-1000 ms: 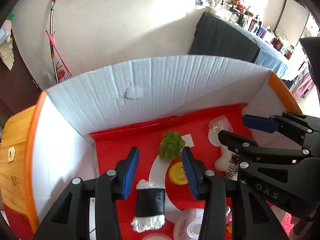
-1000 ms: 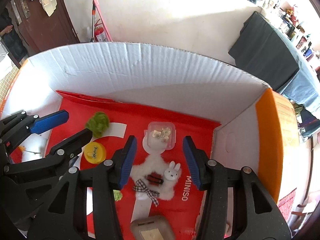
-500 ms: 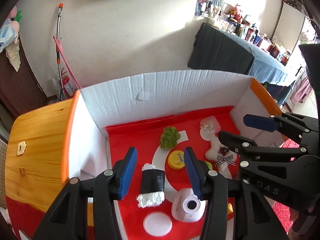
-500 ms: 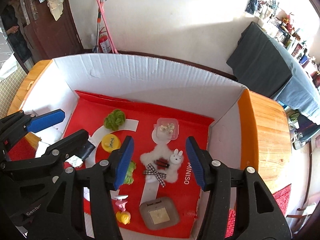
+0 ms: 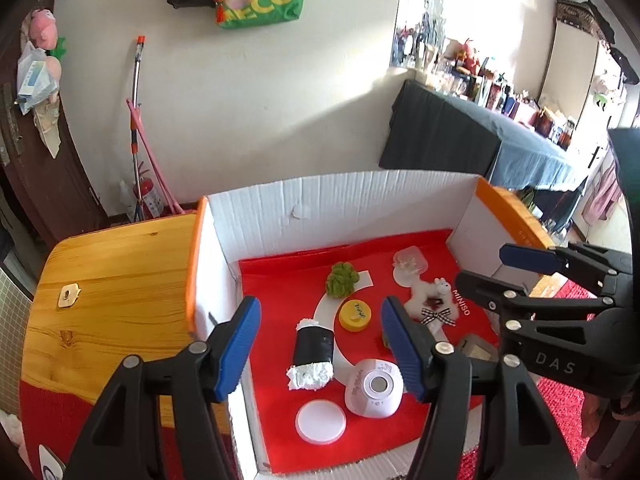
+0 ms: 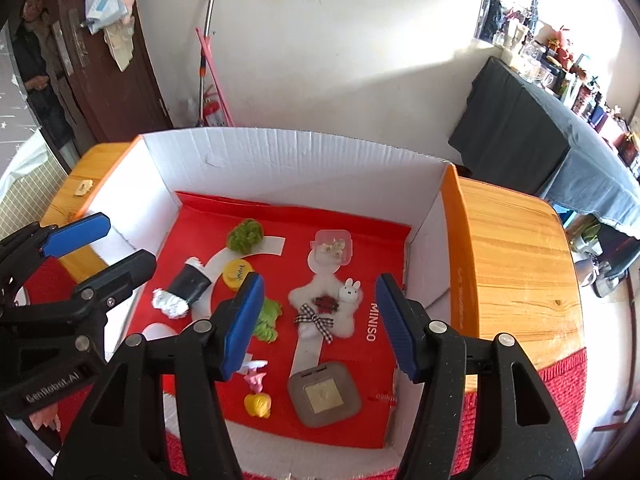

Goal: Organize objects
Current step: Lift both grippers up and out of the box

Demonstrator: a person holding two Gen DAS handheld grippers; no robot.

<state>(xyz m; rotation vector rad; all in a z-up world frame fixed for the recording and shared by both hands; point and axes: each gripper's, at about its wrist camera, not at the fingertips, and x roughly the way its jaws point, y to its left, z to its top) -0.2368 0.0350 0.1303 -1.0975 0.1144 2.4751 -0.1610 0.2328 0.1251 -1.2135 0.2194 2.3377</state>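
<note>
We have both grippers pulled up and back from the box [image 6: 304,160]: left gripper [image 5: 320,344] and right gripper [image 6: 316,320] now sit higher, jaws wide apart and empty as before. Box floor shows in full; near-side items come into view: white round lid [image 5: 321,421], white dome gadget [image 5: 374,388], grey square case [image 6: 324,394], yellow duck [image 6: 258,404]. Wooden table [image 5: 116,276] now visible both sides.

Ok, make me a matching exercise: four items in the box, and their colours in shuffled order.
Things:
1. fuzzy ball
2. round lid
3. square case
4. small box

Colours:
A. clear
B. green
C. grey-brown
D. yellow

Pairs: 1-B, 2-D, 3-C, 4-A
</note>
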